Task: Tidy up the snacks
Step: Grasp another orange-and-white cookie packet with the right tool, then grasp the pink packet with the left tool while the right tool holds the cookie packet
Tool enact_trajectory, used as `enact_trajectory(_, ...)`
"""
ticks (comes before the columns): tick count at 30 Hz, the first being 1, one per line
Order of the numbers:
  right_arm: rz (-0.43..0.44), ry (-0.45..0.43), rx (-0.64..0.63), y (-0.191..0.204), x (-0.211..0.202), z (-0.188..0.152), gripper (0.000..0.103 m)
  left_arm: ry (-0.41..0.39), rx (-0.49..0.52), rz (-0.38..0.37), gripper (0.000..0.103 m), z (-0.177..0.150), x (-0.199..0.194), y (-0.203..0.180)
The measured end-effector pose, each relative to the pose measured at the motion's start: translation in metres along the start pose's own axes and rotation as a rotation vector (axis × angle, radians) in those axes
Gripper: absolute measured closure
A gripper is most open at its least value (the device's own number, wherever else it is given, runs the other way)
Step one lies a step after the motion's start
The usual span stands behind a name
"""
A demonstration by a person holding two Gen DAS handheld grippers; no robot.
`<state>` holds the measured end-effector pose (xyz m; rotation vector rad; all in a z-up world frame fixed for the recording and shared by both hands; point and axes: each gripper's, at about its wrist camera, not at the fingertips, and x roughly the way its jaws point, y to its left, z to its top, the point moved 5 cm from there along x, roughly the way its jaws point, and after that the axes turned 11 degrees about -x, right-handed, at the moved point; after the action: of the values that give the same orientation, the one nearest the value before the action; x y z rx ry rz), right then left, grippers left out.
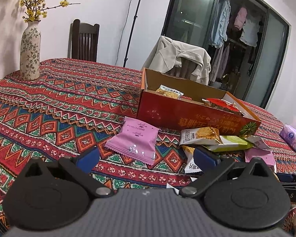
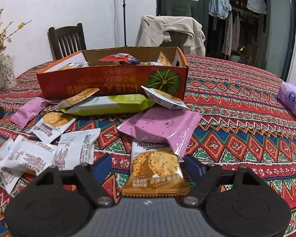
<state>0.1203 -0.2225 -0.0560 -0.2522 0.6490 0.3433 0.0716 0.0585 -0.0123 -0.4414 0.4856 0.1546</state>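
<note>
Patterned red woven tablecloth [image 2: 236,122] covers the table bearing an open orange cardboard box [image 2: 112,83] partly filled with snacks. Right gripper [image 2: 149,166] straddles a white-and-orange cracker packet [image 2: 155,169], blue pads [image 2: 194,166] on either side but not visibly pressing it. Left gripper [image 1: 146,157], jaws apart and empty, hovers near a pink foil packet [image 1: 134,140]. Loose packets lie before the box.

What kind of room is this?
Probably a dining room at home: a table with a patterned tablecloth, wooden chairs, a flower vase, and laundry hanging behind glass doors.
</note>
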Motion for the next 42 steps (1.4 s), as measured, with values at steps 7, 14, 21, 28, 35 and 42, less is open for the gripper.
enact_trajectory(7,-0.014,-0.031,-0.023,0.007,-0.011,-0.002,0.060,0.006,-0.004,0.004,0.000,-0.002,-0.001,0.001)
enact_trajectory(14,0.000,-0.107,-0.001,0.008,-0.030,0.005,0.063,-0.003,-0.002,0.007,0.000,-0.003,-0.005,0.002)
enact_trajectory(21,0.008,-0.223,0.025,0.004,-0.055,0.018,0.063,-0.051,0.007,0.008,0.000,0.003,-0.013,0.002)
enact_trajectory(28,0.011,-0.293,0.028,0.002,-0.067,0.033,0.063,-0.097,0.043,0.038,0.000,0.013,-0.013,0.002)
enact_trajectory(35,0.017,-0.322,0.038,0.001,-0.059,0.052,0.063,-0.096,0.056,0.045,0.000,0.024,-0.007,0.004)
enact_trajectory(42,0.028,-0.315,0.037,0.002,-0.039,0.062,0.063,-0.080,0.065,0.064,0.000,0.035,0.006,0.010)
